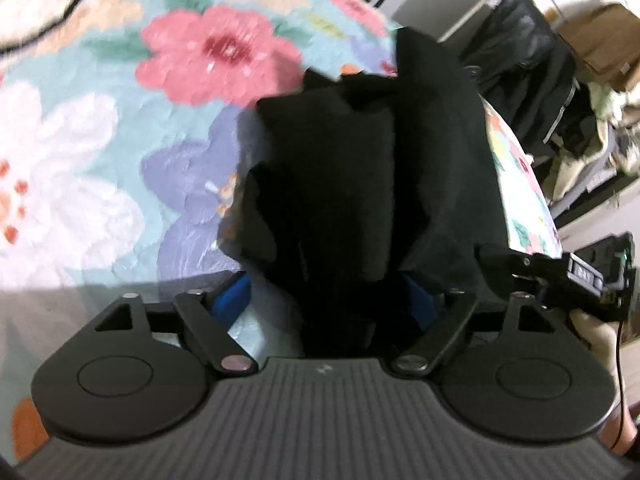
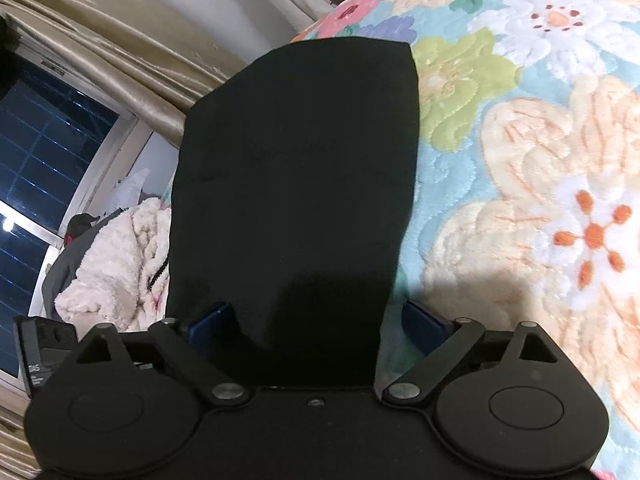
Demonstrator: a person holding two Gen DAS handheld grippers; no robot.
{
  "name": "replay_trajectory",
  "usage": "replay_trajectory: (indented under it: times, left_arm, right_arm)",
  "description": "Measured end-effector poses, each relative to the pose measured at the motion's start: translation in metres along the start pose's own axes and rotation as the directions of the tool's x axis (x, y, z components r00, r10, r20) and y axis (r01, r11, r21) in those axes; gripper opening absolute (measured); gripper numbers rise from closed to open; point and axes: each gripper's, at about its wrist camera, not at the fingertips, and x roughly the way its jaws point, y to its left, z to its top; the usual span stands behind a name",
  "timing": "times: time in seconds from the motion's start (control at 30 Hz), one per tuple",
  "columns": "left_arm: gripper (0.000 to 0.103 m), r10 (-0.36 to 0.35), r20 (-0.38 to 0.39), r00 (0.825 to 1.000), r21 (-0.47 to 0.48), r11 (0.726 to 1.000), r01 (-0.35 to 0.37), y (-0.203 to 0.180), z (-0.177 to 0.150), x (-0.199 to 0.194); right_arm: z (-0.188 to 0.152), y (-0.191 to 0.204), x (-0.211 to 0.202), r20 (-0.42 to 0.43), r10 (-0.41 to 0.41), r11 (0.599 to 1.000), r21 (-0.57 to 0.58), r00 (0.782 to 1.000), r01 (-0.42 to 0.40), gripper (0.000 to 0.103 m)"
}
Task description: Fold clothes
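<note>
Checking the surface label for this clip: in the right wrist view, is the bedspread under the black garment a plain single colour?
No, the bedspread beside the black garment carries large white, peach and green flowers on pale blue.

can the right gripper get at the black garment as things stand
Probably yes: the black garment already lies between the right gripper fingers, which stand wide apart over the floral blanket, with nothing in the way.

Lighting bright and even; left wrist view motion-blurred.
Right wrist view was sharp. The floral bedspread [image 2: 540, 140] was well lit, a soft shadow falling near each tool. The black garment [image 1: 360, 184] showed no detail. The window [image 2: 48, 152] was dark. Fisheye bending curved all edges.
</note>
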Motion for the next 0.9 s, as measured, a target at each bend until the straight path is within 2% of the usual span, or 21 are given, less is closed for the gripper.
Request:
replay_trajectory:
  times: [0.07,0.23,0.3,0.37,0.43,0.47,0.6,0.73,0.9]
  left_arm:
    - [0.093,-0.027,0.002,1.000,-0.038,0.999,0.027,0.005,0.002,0.006]
    - [0.096,-0.054,0.045,0.998,-0.010,0.998,0.054,0.000,0.006,0.017]
    - [0.095,-0.061,0.071,0.996,0.018,0.998,0.060,-0.004,0.005,0.021]
    - [0.086,-0.060,0.094,0.994,0.052,0.997,0.055,-0.009,0.004,0.022]
    - [0.074,-0.066,0.110,0.992,0.078,0.995,0.057,-0.014,0.002,0.022]
    - [0.071,-0.062,0.119,0.991,0.093,0.994,0.051,-0.018,0.000,0.021]
    - [0.063,-0.045,0.149,0.988,0.158,0.987,0.021,-0.035,-0.004,0.017]
    - [0.060,-0.062,0.163,0.985,0.209,0.977,0.027,-0.060,-0.004,0.015]
    - [0.060,-0.137,0.117,0.984,0.246,0.964,0.105,-0.102,-0.002,0.033]
  right_arm:
    - [0.002,0.003,0.006,0.000,0.000,1.000,-0.007,1.000,0.000,0.101]
    - [0.007,0.014,0.022,0.008,-0.013,0.998,-0.061,1.000,0.013,0.103]
    - [0.007,0.018,0.027,0.017,-0.014,0.996,-0.083,1.000,0.016,0.103]
    - [0.008,0.019,0.029,0.024,-0.005,0.996,-0.093,1.000,0.008,0.103]
    - [0.009,0.019,0.030,0.035,0.004,0.995,-0.104,0.999,0.000,0.095]
    - [0.008,0.020,0.028,0.045,0.004,0.993,-0.117,0.999,0.001,0.086]
    - [0.004,0.025,0.012,0.085,0.013,0.982,-0.188,0.996,0.003,0.062]
    - [0.007,0.023,-0.010,0.108,0.052,0.978,-0.206,0.993,-0.029,0.055]
    - [0.014,0.010,-0.054,0.168,0.032,0.978,-0.209,0.985,0.003,0.052]
